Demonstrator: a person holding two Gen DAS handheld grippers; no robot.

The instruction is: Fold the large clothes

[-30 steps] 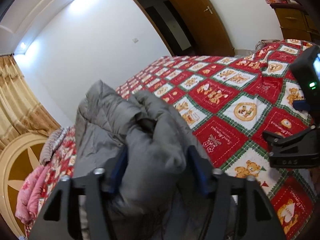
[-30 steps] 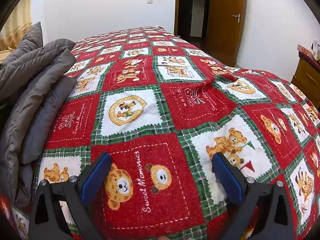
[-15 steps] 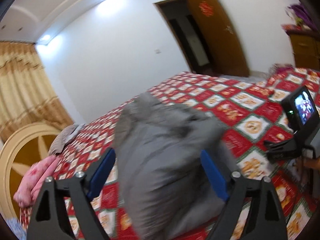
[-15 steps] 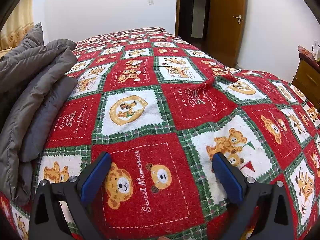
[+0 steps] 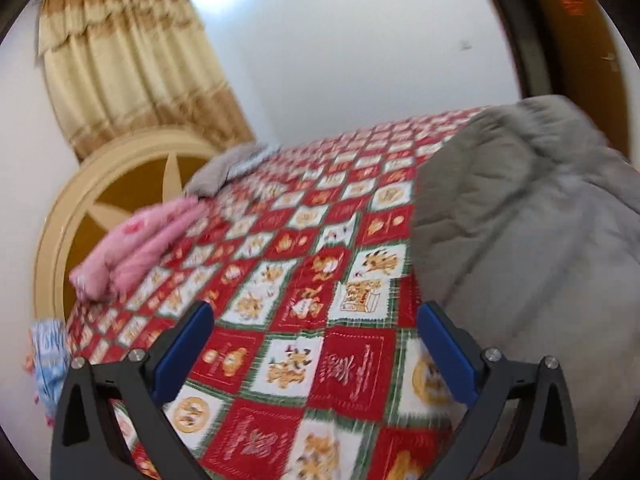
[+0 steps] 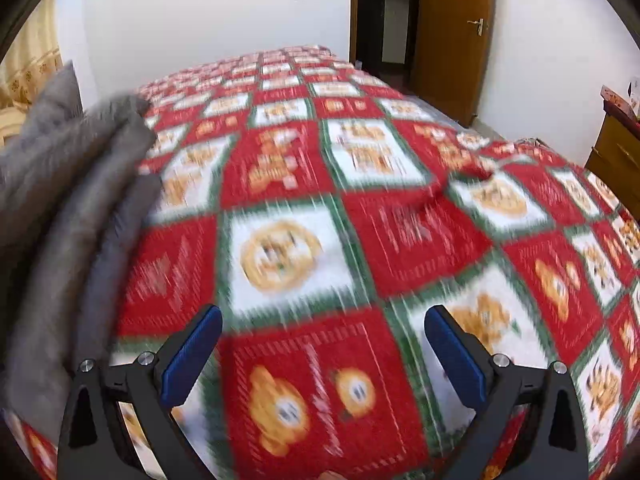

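A grey quilted jacket (image 5: 532, 232) lies folded in a bulky pile on the red, white and green patchwork bedspread (image 5: 304, 280). In the left wrist view it fills the right side. My left gripper (image 5: 316, 344) is open and empty, to the left of the jacket and above bare bedspread. In the right wrist view the jacket (image 6: 68, 208) lies at the left edge. My right gripper (image 6: 324, 344) is open and empty over the bedspread (image 6: 360, 208), to the right of the jacket.
A pink folded cloth (image 5: 136, 248) and a grey cloth (image 5: 228, 168) lie near the round headboard (image 5: 100, 196). A blue patterned item (image 5: 48, 356) sits at the bed's left edge. An open wooden door (image 6: 448, 36) and a wooden dresser (image 6: 616, 152) stand to the right.
My left gripper opened and let go of the grey jacket, then swung left toward the headboard. The right gripper stayed open and moved a little; its view is now blurred.
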